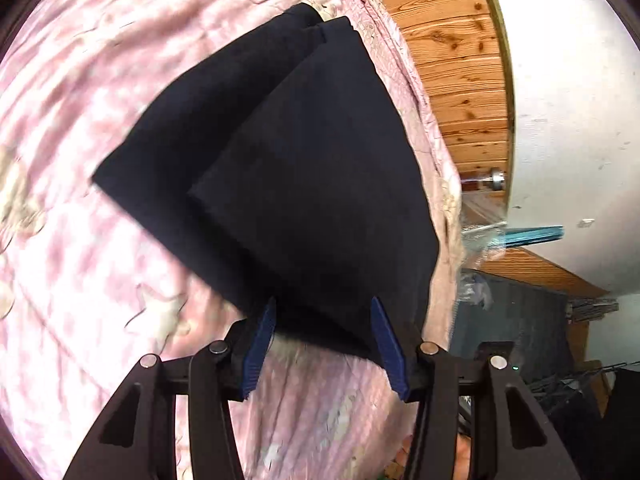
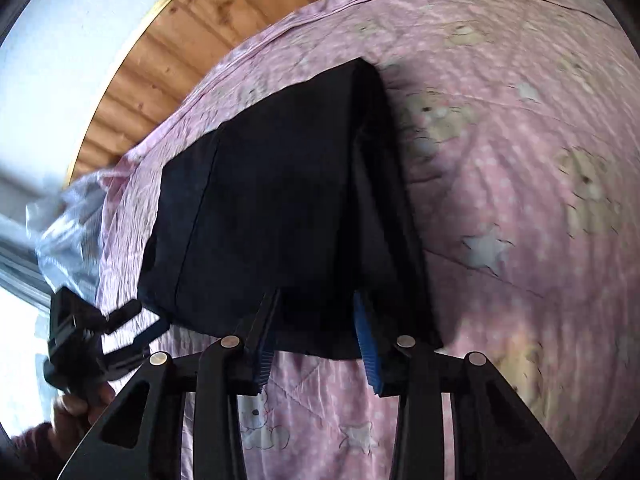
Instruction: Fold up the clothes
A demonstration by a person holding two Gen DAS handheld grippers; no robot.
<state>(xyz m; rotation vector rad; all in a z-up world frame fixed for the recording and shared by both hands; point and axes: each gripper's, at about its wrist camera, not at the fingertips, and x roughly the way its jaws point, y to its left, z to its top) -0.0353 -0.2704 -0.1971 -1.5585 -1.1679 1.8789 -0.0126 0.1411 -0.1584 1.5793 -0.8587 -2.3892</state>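
A dark navy garment point(image 1: 280, 168), folded into layers, lies on a pink bedspread point(image 1: 80, 120) printed with bears and stars. My left gripper point(image 1: 324, 304) is open, its blue pads point(image 1: 260, 344) wide apart on either side of the garment's near edge. In the right wrist view the same garment point(image 2: 280, 200) spans the middle, and my right gripper point(image 2: 316, 296) is open with the cloth's near edge between its fingers. The left gripper point(image 2: 148, 330) shows there at the garment's left corner, held by a hand point(image 2: 76, 404). Whether the near edge rests on the bed is unclear.
A wood-panelled wall point(image 1: 452, 60) and a white wall point(image 1: 568, 120) run along the bed's far edge. Crinkled clear plastic point(image 2: 68, 232) lies at the bed's corner. Dark clothing on a rack point(image 1: 580, 400) stands beyond the bed. Bare bedspread point(image 2: 520, 200) spreads to the right.
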